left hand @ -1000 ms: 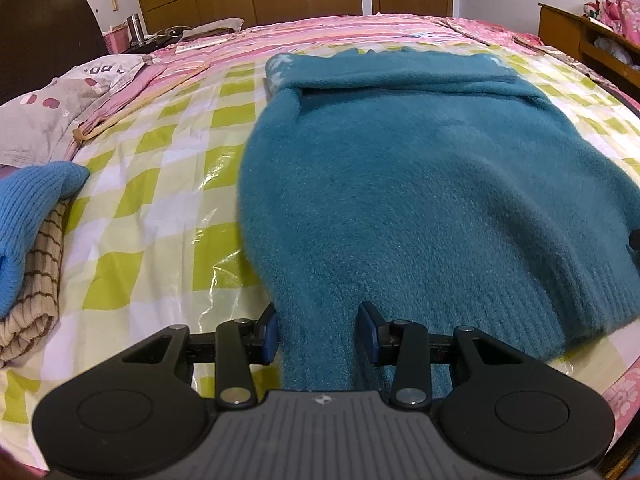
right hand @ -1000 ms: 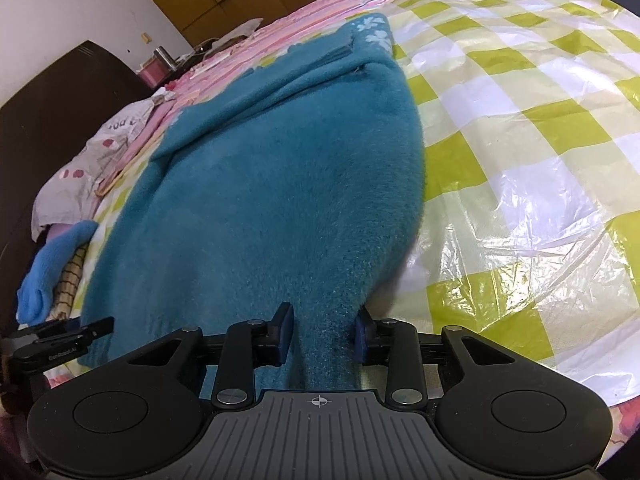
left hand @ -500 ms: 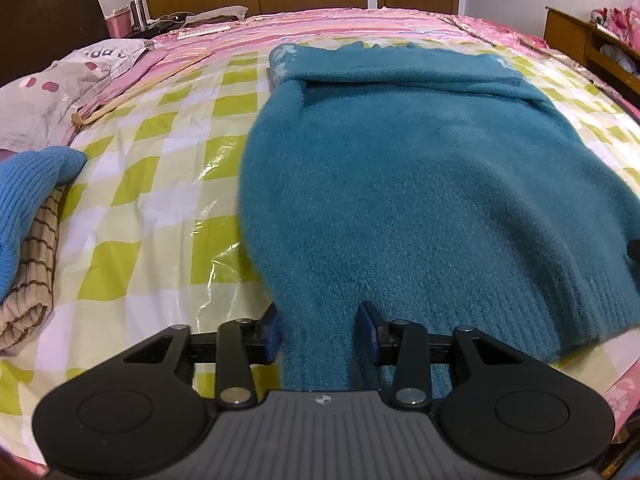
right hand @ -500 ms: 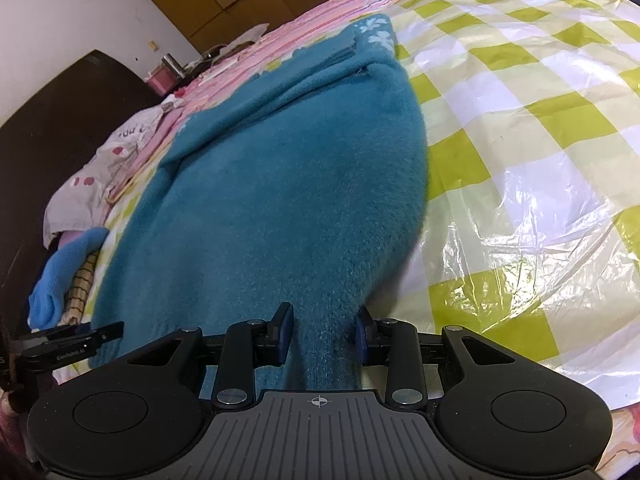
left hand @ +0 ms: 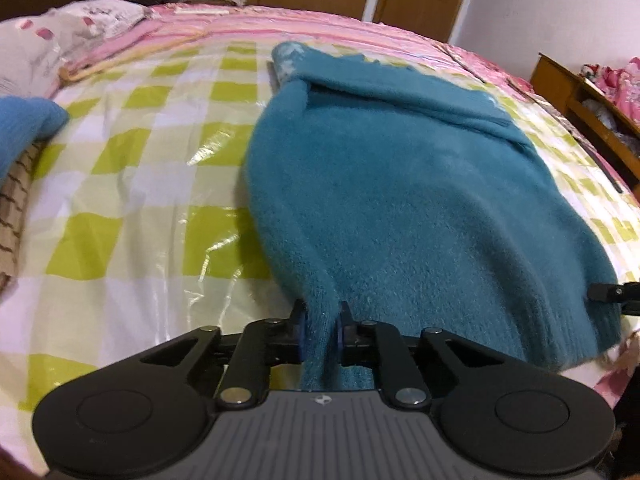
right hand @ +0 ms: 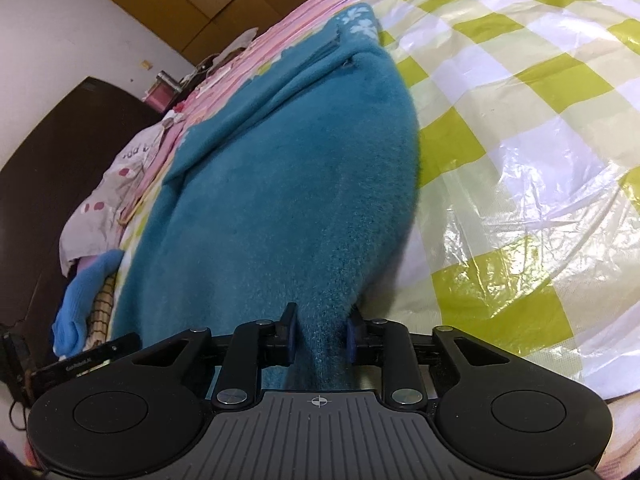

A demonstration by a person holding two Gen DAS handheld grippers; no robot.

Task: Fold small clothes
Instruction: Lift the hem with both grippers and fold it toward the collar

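A fuzzy teal sweater (left hand: pixel 400 184) lies spread on the bed, sleeves folded across its far end. My left gripper (left hand: pixel 321 330) is shut on the sweater's near left hem corner and holds it raised off the bed. My right gripper (right hand: pixel 319 336) is shut on the sweater (right hand: pixel 288 184) at its near right hem corner, also lifted. The hem hangs between the two grippers. The right gripper's tip (left hand: pixel 612 294) shows at the right edge of the left wrist view.
The bed has a green and white checked plastic cover (left hand: pixel 132 184) (right hand: pixel 520 140). A light blue garment on a folded striped one (left hand: pixel 20 136) (right hand: pixel 80 304) lies at the left edge. Pillows (left hand: pixel 48 36) and a dark headboard (right hand: pixel 48 152) stand beyond. A wooden shelf (left hand: pixel 588 108) stands right.
Both grippers have lifted the sweater's hem off the bed. The left gripper's jaws have closed tighter on the fabric, and the near part of the sweater now bulges upward.
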